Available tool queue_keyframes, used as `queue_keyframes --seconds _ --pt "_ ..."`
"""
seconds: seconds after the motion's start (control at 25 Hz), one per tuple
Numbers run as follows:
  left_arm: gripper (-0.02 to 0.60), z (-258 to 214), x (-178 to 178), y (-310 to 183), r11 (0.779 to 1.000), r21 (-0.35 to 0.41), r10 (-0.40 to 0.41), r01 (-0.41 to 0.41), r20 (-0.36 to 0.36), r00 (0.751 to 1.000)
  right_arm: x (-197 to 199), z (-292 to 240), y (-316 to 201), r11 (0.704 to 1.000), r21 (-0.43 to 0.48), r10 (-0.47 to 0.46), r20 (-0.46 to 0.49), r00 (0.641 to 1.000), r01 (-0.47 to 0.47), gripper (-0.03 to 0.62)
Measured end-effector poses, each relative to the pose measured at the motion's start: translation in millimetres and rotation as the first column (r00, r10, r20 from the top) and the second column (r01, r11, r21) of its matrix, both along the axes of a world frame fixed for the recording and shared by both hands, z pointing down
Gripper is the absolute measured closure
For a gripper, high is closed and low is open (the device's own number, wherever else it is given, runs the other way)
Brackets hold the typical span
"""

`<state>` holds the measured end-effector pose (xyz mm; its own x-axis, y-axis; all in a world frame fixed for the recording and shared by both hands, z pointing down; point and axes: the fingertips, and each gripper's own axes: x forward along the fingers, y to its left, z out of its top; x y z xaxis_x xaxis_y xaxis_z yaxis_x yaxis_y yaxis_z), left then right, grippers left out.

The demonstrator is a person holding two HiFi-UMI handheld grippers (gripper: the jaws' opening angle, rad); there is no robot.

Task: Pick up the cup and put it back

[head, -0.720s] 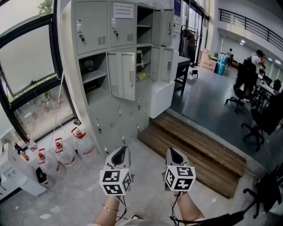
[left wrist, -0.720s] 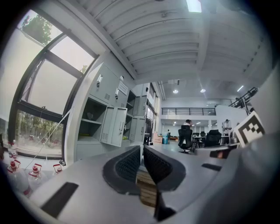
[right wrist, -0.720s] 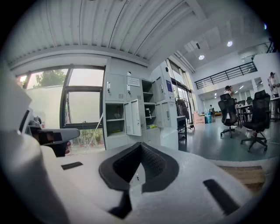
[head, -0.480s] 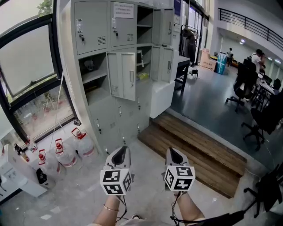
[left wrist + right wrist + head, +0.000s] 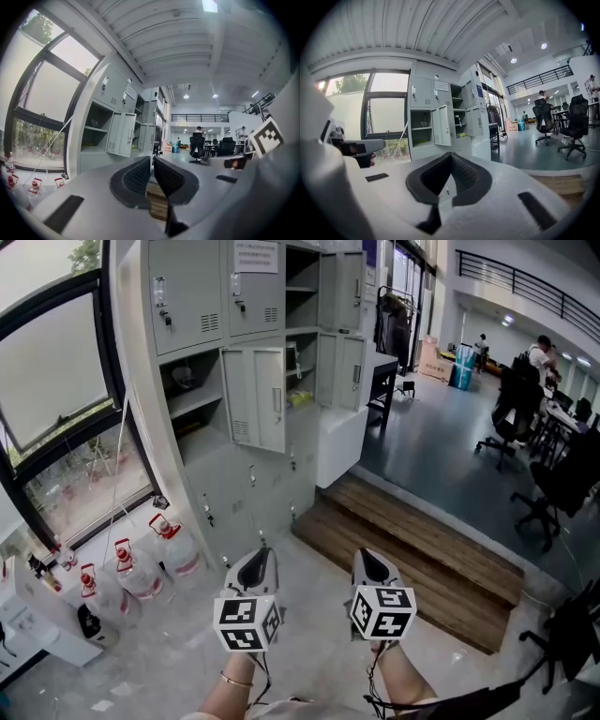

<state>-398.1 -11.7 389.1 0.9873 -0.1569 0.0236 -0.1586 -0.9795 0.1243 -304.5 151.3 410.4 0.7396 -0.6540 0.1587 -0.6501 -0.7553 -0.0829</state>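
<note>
Cup: the only candidate is a small dark shape (image 5: 185, 378) on the upper shelf of an open locker compartment, too small to identify for certain. It stands high and left of both grippers, well apart from them.

A dark grey floor (image 5: 441, 446) spreads wide to the right, with office chairs (image 5: 502, 423) far across it. The window (image 5: 56, 371) closes off the left side. The locker bank (image 5: 202, 474) rises straight ahead, and one door (image 5: 261, 395) hangs open just right of the open compartment. A white cabinet (image 5: 339, 442) juts out beside the lockers. A wooden step (image 5: 412, 540) runs diagonally along the edge between the dark floor and the pale floor (image 5: 309, 652) below the grippers. The pale strip between the step and the lockers lies bare up to the locker fronts. Water bottles (image 5: 141, 568) crowd the floor near the window, left of the grippers.

The left gripper (image 5: 262, 557) points toward the locker foot, its jaws drawn together with only a thin slit between the pads and nothing in it. The right gripper (image 5: 363, 557), just beside it, has its jaws pressed together on nothing.
</note>
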Motion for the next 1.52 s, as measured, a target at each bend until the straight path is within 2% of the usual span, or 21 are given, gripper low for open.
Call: queue_keyframes --seconds 0.52,0.8,1.08,1.52 --pt "0.555 8 29 -39 1.000 -0.012 0.024 -0.024 0.011 1.000 27 8 -21 0.998 -0.010 0.060 0.016 0.998 -0.060 0.603" --pt "0.555 12 58 -46 0.999 -0.003 0.034 -0.034 0.026 0.999 57 11 -33 0.998 -0.004 0.066 0.021 0.998 -0.066 0.603" --pt "0.555 12 111 -62 1.000 -0.010 -0.013 0.013 0.014 1.000 114 4 -45 0.999 -0.017 0.031 -0.014 0.999 -0.031 0.602" --pt "0.555 6 221 -56 0.998 -0.020 -0.066 0.066 0.003 0.998 234 -6 -38 0.999 -0.034 -0.003 -0.025 1.000 0.002 0.602"
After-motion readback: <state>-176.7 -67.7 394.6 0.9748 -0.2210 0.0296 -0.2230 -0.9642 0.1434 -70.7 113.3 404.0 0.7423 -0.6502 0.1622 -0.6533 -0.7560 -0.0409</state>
